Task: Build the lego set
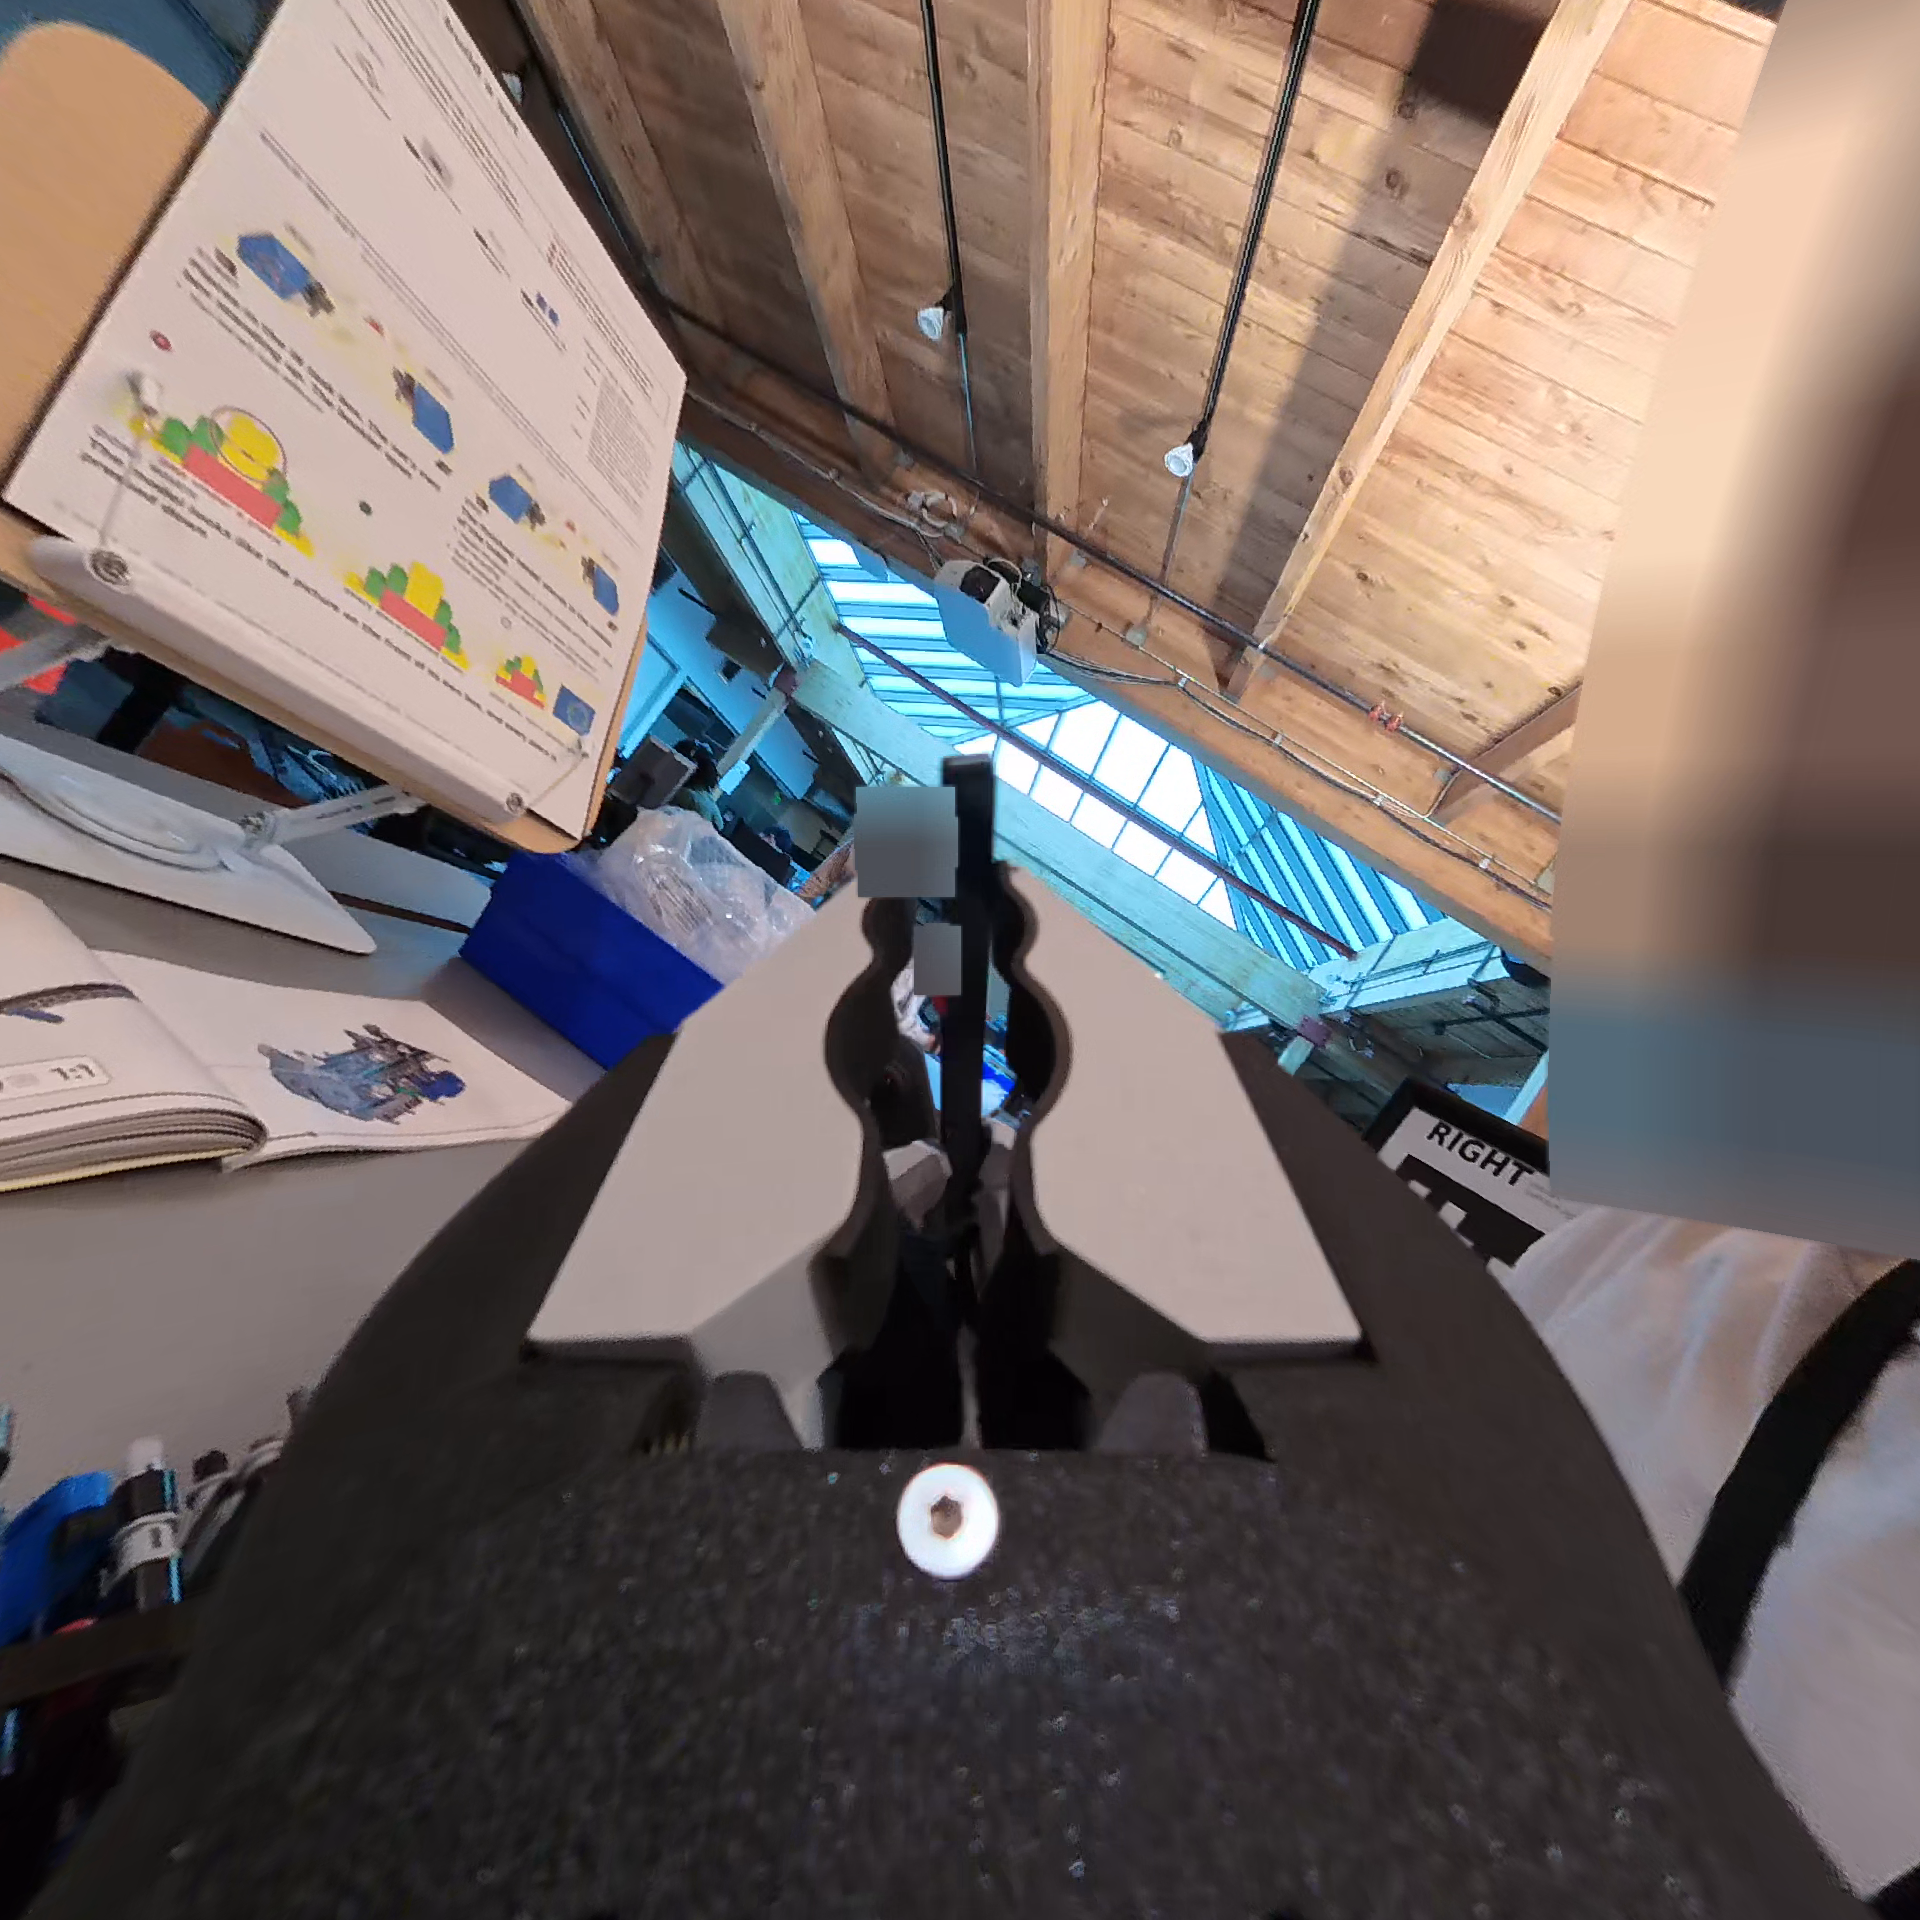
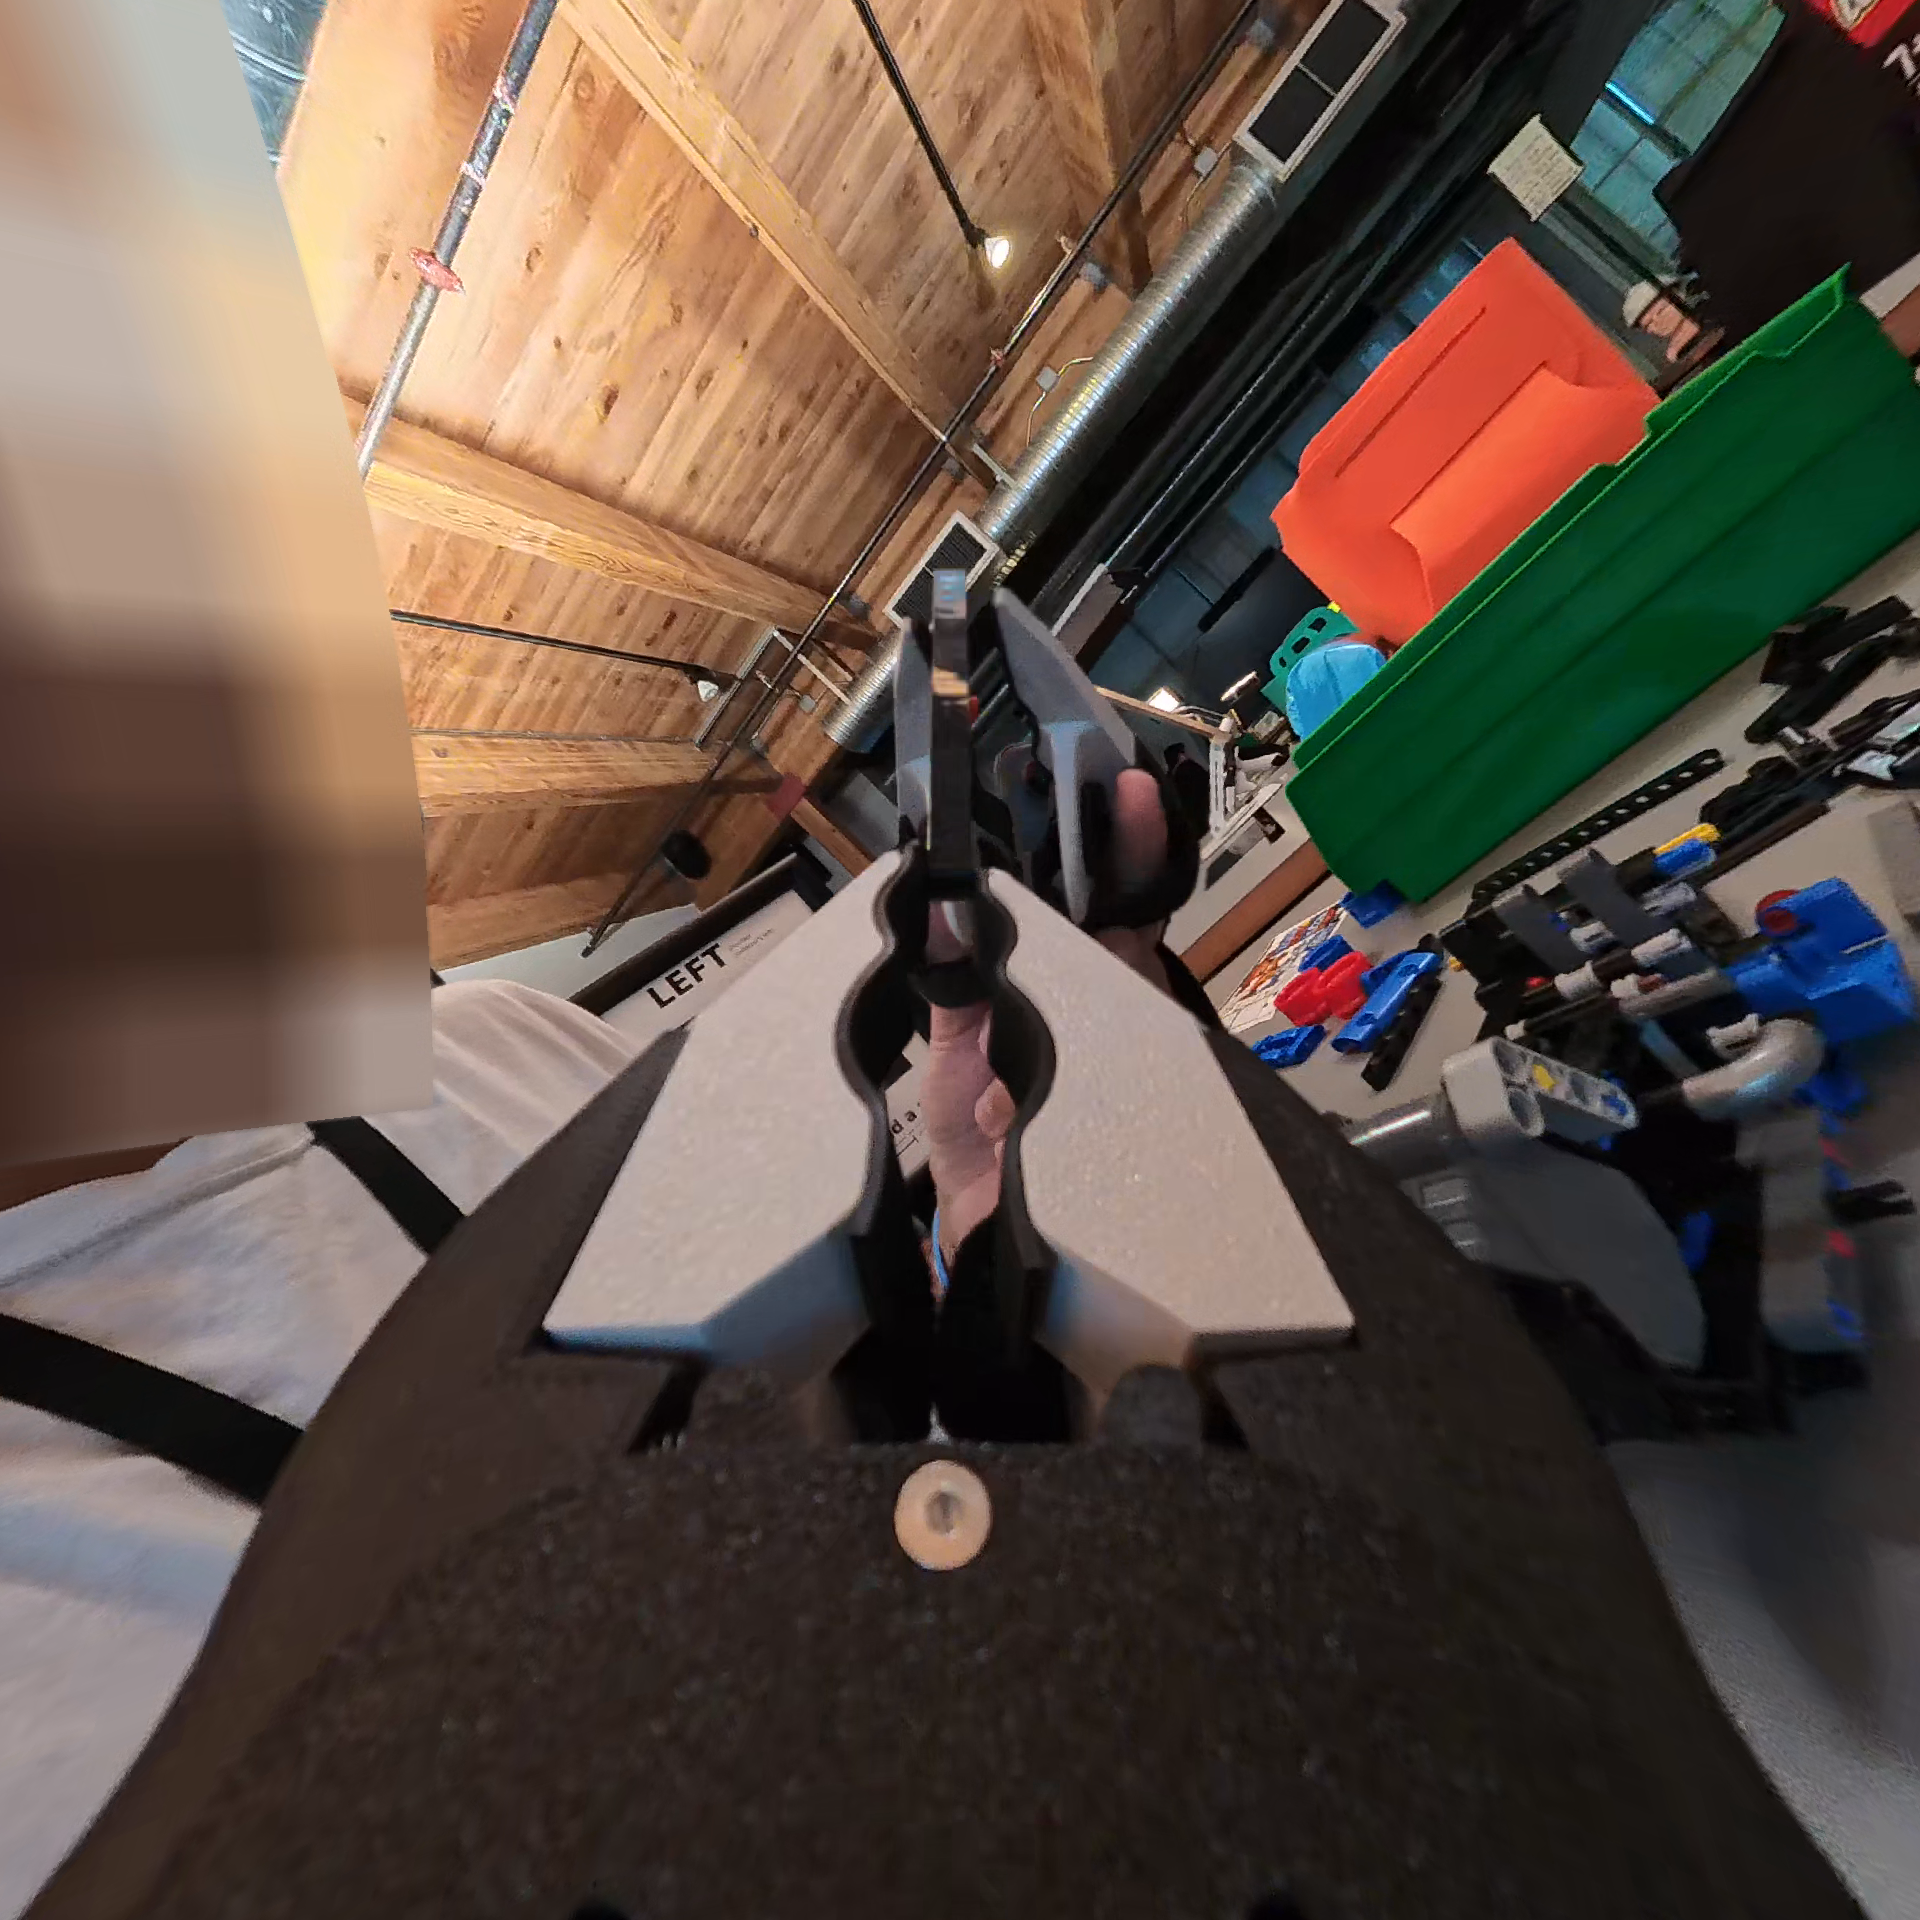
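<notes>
Both grippers are raised off the table and tilt up toward the wooden ceiling. My left gripper (image 1: 961, 883) is shut on a thin black Lego beam (image 1: 968, 987) that stands edge-on between its grey fingers and sticks out past the tips. My right gripper (image 2: 951, 883) is shut on a black Lego piece (image 2: 951, 727) that rises beyond its tips. In the right wrist view the left gripper's grey fingers (image 2: 1070, 727) sit right behind that piece, with a gloved hand on it. I cannot tell whether both hold the same piece. A partly built blue, black and grey model (image 2: 1662, 1039) lies on the table to the right.
A green bin (image 2: 1610, 644) and an orange bin (image 2: 1455, 447) stand beyond the model. Loose blue and red pieces (image 2: 1340, 997) and black pieces (image 2: 1829, 665) lie nearby. At left are an instruction sheet on a stand (image 1: 343, 395), an open booklet (image 1: 260, 1070) and a blue bin (image 1: 592, 966). Some 6 centimetres of space lies between my two pairs of fingers.
</notes>
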Available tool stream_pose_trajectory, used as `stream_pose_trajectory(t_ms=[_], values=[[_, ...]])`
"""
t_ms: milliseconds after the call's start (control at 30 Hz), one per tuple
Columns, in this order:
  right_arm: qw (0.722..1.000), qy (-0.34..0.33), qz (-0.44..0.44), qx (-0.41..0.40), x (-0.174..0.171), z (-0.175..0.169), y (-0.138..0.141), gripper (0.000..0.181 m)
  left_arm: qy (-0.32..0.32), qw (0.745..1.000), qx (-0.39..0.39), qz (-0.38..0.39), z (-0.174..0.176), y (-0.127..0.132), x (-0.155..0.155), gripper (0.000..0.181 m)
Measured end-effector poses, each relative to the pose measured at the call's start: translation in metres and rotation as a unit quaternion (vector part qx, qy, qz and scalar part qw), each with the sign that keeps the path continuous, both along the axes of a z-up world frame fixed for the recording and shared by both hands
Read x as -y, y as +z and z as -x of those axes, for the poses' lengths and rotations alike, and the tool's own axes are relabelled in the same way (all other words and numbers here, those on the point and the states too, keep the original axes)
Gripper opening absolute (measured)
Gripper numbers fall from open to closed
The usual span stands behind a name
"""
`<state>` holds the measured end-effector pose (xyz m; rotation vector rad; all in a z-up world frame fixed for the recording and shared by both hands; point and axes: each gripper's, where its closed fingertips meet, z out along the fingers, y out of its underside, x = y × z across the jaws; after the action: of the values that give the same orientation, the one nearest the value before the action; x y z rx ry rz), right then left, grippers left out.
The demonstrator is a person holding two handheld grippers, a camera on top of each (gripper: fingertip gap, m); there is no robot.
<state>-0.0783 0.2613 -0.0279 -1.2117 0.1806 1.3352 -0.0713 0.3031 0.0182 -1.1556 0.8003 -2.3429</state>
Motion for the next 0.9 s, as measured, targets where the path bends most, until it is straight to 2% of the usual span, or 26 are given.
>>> stream_pose_trajectory(t_ms=[33,300,533,700,800,900], values=[[1.0,0.001,0.003,-0.001,-0.001,0.001,-0.002,0.007,0.006,1.0,0.003,-0.003,0.0,0.001,-0.001,0.007],[1.0,0.007,0.012,-0.017,-0.004,0.006,-0.008,0.007,0.05,0.998,-0.003,-0.039,-0.005,-0.002,-0.004,0.008],[1.0,-0.006,0.021,-0.007,-0.007,0.006,-0.015,0.006,0.086,0.993,-0.038,-0.067,-0.007,-0.005,-0.011,0.007],[0.999,-0.008,0.04,-0.01,-0.011,0.003,-0.023,0.008,0.056,0.994,-0.068,-0.06,-0.01,-0.007,-0.007,0.005],[0.999,-0.019,0.038,0.024,-0.007,-0.002,-0.02,0.018,0.032,0.993,-0.071,-0.084,-0.006,-0.003,-0.001,0.005],[0.988,-0.079,0.031,0.13,0.007,-0.026,-0.011,0.021,0.057,0.985,-0.063,-0.153,0.007,0.008,-0.006,0.005]])
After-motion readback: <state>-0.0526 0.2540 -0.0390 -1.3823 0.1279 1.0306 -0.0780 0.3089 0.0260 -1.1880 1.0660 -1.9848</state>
